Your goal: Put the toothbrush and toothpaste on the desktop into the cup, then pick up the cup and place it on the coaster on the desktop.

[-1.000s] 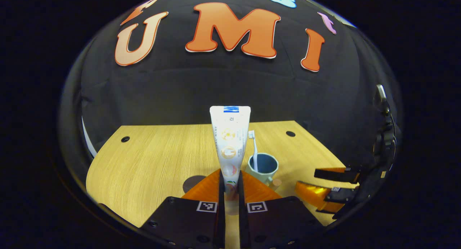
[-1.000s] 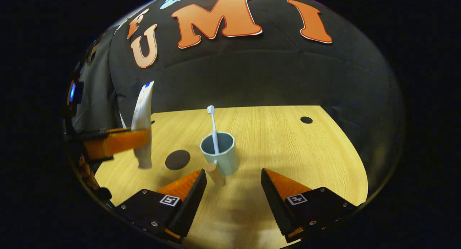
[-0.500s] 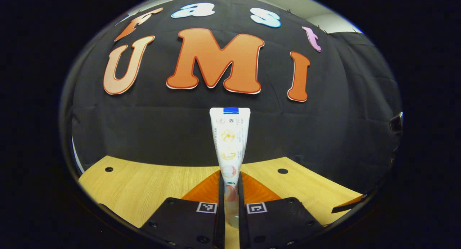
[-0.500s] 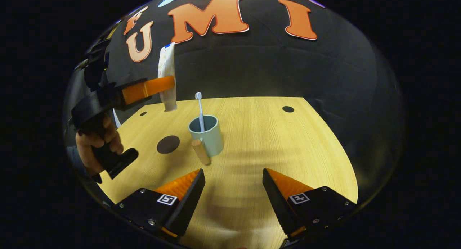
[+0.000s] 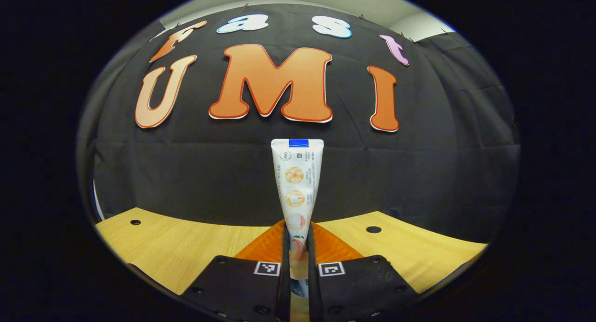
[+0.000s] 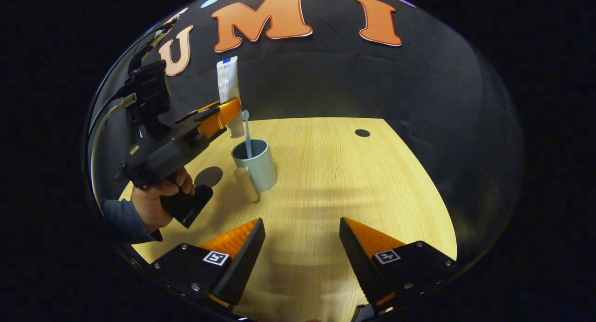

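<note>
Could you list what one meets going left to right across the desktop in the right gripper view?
Hand holding the left tongs → dark coaster → cup with the toothbrush in it → round hole in the desktop.

The toothpaste tube (image 5: 297,182) carries small print and round pictures, too small to read. Each gripper finger wears a square black-and-white coded marker (image 5: 267,268), with no legible characters.

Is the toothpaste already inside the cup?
No, the left gripper holds the toothpaste upright above the cup, where the toothbrush stands.
</note>
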`<state>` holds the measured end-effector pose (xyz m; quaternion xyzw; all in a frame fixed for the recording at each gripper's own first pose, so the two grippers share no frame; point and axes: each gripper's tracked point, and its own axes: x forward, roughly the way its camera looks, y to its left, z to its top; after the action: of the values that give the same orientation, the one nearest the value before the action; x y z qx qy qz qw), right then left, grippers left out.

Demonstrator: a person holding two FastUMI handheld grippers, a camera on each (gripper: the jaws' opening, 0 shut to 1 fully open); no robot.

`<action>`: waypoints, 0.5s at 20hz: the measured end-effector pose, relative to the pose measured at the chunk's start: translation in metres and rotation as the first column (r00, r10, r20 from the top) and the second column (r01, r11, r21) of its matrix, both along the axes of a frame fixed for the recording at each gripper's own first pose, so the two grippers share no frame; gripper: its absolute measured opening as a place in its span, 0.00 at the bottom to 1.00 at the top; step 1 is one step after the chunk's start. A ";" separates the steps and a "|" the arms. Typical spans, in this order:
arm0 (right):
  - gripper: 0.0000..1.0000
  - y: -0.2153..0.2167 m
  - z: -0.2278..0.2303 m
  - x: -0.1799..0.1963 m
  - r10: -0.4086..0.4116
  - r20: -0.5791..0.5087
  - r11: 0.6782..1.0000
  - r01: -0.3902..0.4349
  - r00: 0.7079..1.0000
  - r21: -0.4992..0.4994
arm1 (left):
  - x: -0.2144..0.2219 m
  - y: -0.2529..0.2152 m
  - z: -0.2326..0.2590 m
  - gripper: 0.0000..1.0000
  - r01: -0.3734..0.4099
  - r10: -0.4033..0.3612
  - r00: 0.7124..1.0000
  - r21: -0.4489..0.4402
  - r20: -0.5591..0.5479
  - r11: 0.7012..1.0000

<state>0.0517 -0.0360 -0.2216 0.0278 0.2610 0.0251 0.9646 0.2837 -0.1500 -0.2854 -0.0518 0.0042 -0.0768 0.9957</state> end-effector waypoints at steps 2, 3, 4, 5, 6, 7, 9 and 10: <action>0.97 -0.002 -0.006 0.000 0.008 -0.012 1.000 -0.008 1.000 0.000 | -0.003 -0.001 -0.014 0.15 -0.020 0.020 1.000 0.000 -0.009 1.000; 0.97 -0.003 -0.009 -0.002 0.011 -0.017 1.000 -0.011 1.000 -0.001 | -0.004 -0.005 -0.023 0.15 -0.023 0.023 1.000 0.000 -0.019 1.000; 0.97 -0.004 -0.012 -0.001 0.017 -0.021 1.000 -0.017 1.000 0.001 | -0.006 -0.007 -0.029 0.15 -0.029 0.029 0.999 0.001 -0.025 1.000; 0.97 -0.005 -0.014 -0.001 0.019 -0.026 1.000 -0.019 0.999 0.000 | -0.007 -0.008 -0.036 0.15 -0.034 0.034 0.999 0.000 -0.037 0.999; 0.97 -0.005 -0.015 0.000 0.024 -0.027 1.000 -0.023 0.999 0.004 | -0.009 -0.010 -0.037 0.15 -0.040 0.040 0.999 -0.002 -0.034 0.999; 0.97 -0.006 -0.016 -0.001 0.026 -0.032 1.000 -0.026 0.999 0.005 | -0.009 -0.011 -0.038 0.15 -0.045 0.045 0.999 0.004 -0.028 0.999; 0.97 -0.005 -0.017 -0.001 0.035 -0.034 0.999 -0.035 0.999 0.008 | -0.012 -0.016 -0.042 0.15 -0.047 0.047 0.998 0.017 -0.031 0.999; 0.97 -0.005 -0.018 -0.001 0.039 -0.034 0.999 -0.038 0.999 0.010 | -0.014 -0.019 -0.045 0.15 -0.046 0.047 0.998 0.021 -0.038 0.999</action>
<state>0.0511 -0.0406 -0.2397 0.0275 0.2779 0.0444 0.9592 0.2701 -0.1689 -0.3306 -0.0432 0.0232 -0.0526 0.9974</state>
